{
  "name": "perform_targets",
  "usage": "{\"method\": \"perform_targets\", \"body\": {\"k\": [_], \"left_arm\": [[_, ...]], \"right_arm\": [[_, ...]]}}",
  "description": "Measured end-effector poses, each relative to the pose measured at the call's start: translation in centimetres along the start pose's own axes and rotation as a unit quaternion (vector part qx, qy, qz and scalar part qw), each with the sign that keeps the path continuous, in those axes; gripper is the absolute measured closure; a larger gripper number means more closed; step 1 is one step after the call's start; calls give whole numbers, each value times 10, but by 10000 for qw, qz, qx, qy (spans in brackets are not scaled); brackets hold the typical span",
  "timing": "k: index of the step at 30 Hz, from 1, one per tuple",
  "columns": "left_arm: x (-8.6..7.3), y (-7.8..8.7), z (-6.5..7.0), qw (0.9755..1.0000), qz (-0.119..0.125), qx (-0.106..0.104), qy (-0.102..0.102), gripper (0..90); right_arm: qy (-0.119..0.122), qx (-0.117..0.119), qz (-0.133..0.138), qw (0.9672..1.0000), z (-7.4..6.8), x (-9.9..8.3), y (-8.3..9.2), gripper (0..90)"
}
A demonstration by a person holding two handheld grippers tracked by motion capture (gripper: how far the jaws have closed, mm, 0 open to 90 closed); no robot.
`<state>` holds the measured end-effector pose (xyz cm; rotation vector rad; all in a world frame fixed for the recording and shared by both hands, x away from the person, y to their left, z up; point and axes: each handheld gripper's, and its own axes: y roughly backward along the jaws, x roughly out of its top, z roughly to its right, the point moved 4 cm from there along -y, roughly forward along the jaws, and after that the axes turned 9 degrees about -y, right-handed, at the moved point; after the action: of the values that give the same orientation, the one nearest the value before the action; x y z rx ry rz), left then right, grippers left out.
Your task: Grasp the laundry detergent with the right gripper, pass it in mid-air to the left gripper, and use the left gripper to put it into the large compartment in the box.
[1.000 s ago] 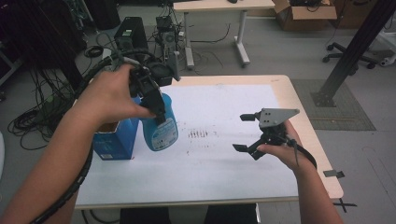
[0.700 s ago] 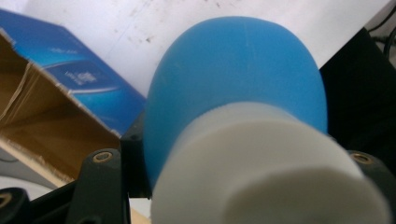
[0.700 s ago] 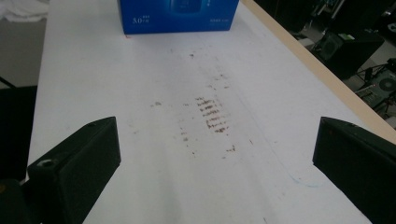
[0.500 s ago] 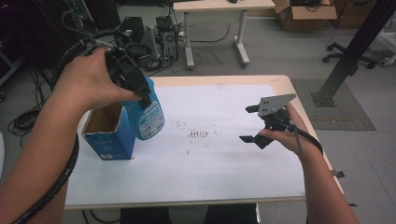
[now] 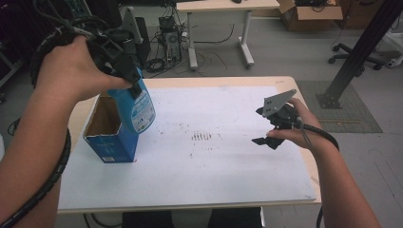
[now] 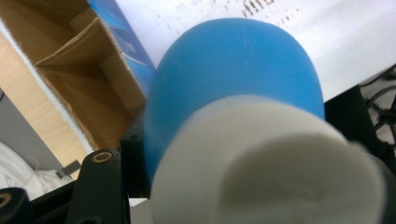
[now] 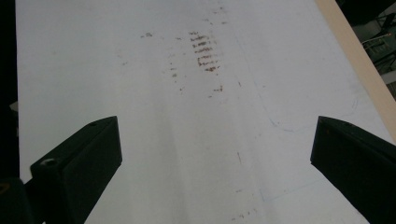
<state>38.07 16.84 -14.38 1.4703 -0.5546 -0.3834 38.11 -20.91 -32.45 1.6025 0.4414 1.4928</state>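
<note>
Left gripper (image 5: 124,76) is clamping the blue bottle (image 5: 135,107) by its neck, and the bottle is hanging tilted above the table, right at the edge of the open blue carton (image 5: 110,142). From the gripper, the bottle's body is sitting at about 5 o'clock in the high view, with its bottom end pointing down toward the carton's near right corner. Can't tell if it's touching the carton rim or just hovering beside it. In the left gripper view the white cap (image 6: 266,163) and blue shoulder are blocking most of the frame, with the carton's brown inside (image 6: 79,88) peeking out at around 10 o'clock.

Right gripper (image 5: 268,126) is sitting with its jaws spread wide and nothing between them, well apart from the bottle, over at roughly 3 o'clock from it. Its own view is looking straight across bare tabletop.

Table (image 5: 228,190) is wearing a white sheet with a wooden edge showing, plus a patch of brownish smudge marks (image 5: 202,137) near the middle. Behind it the room is looking like a lab: grey floor, a second desk (image 5: 223,7), tangled cables, a cardboard box (image 5: 311,9) and a dark slanted post (image 5: 361,42).

Label text on the bottle is too small to read, and the left jaws are mostly hiding behind the hand and the cap.
</note>
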Motion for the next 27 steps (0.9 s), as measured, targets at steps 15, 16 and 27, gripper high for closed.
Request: {"method": "perform_targets", "body": {"k": [15, 16, 27], "left_arm": [[-11, 22, -42, 9957, -87, 216, 899, 385], [-12, 24, -44, 9950, -65, 225, 969, 385], [-19, 32, -70, 9872, -71, 252, 1574, 385]], "right_arm": [[225, 336, -833, 9957, -2, 4, 6, 26], [242, 341, -899, 9951, -2, 4, 6, 27], [238, 467, -947, 9941, -3, 9, 12, 27]]}}
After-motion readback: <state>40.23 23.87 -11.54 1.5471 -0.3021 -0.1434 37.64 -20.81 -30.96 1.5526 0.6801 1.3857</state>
